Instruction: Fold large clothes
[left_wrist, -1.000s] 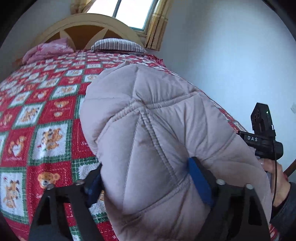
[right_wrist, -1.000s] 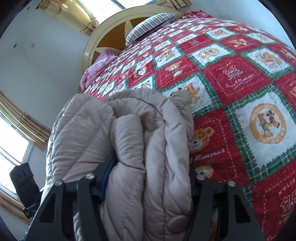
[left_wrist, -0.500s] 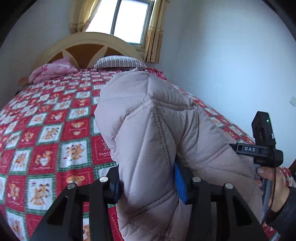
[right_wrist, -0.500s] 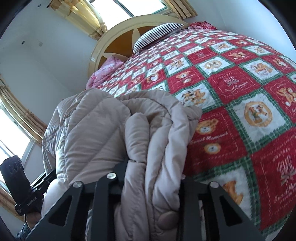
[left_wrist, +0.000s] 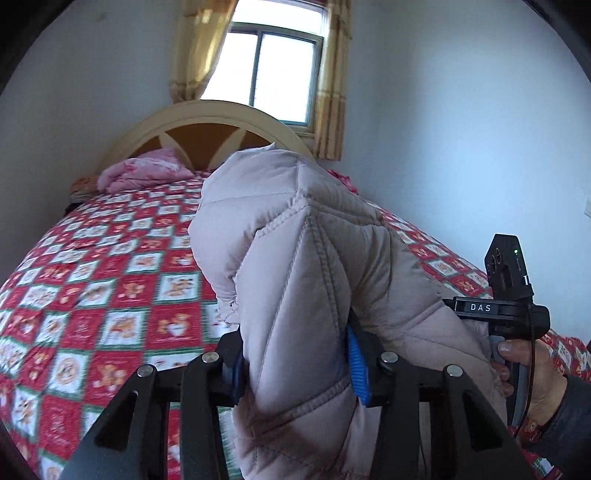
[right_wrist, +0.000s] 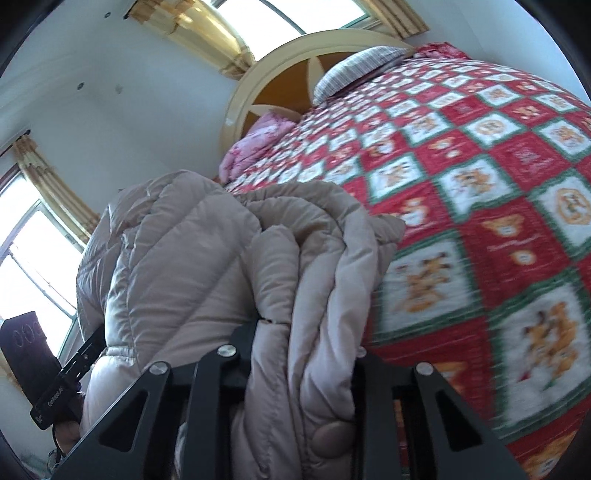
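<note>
A pale pink quilted puffer jacket (left_wrist: 303, 280) is held up above the bed between both grippers. My left gripper (left_wrist: 295, 373) is shut on a thick fold of it, blue pads pressing both sides. My right gripper (right_wrist: 303, 354) is shut on a bunched, layered edge of the same jacket (right_wrist: 207, 266); a round snap button shows low on the fold. The right gripper's body and the hand holding it show at the right of the left wrist view (left_wrist: 509, 306). The left gripper's body shows at the lower left of the right wrist view (right_wrist: 44, 369).
The bed carries a red, green and white teddy-bear quilt (left_wrist: 92, 295), also in the right wrist view (right_wrist: 498, 221). A cream arched headboard (left_wrist: 207, 122), a pink pillow (left_wrist: 144, 173) and a striped pillow (right_wrist: 354, 70) are at its head. A curtained window (left_wrist: 277, 70) and a white wall (left_wrist: 461, 129) lie behind.
Both grippers have lifted the jacket higher off the bed and tilted upward; more wall and window shows now. Both grips on the jacket have held.
</note>
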